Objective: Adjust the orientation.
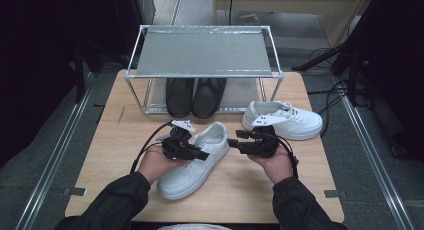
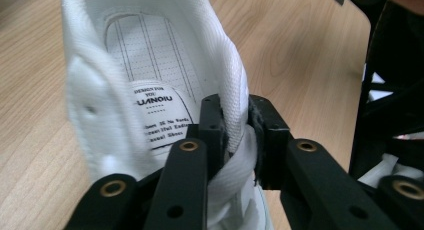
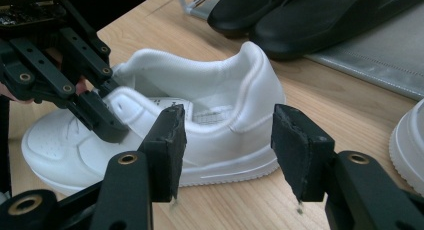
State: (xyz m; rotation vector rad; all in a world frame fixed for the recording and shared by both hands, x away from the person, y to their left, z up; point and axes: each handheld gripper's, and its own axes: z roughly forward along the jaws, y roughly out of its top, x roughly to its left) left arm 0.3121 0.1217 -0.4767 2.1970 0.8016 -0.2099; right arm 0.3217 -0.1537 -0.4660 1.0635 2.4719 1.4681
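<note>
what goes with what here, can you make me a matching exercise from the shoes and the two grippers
Column one:
1. near white sneaker
2. far white sneaker
3. black shoes
4. right gripper

Column two:
a. on the rack's bottom shelf
b. jaws open, nothing between them
c. collar pinched by the left gripper
d. alone on the table, right of the rack's front

Pairs: 1-c, 2-d, 3-a, 4-b

L tongs (image 2: 239, 135) pinch white sneaker's (image 2: 150, 65) collar on wood table (image 2: 300, 50).
</note>
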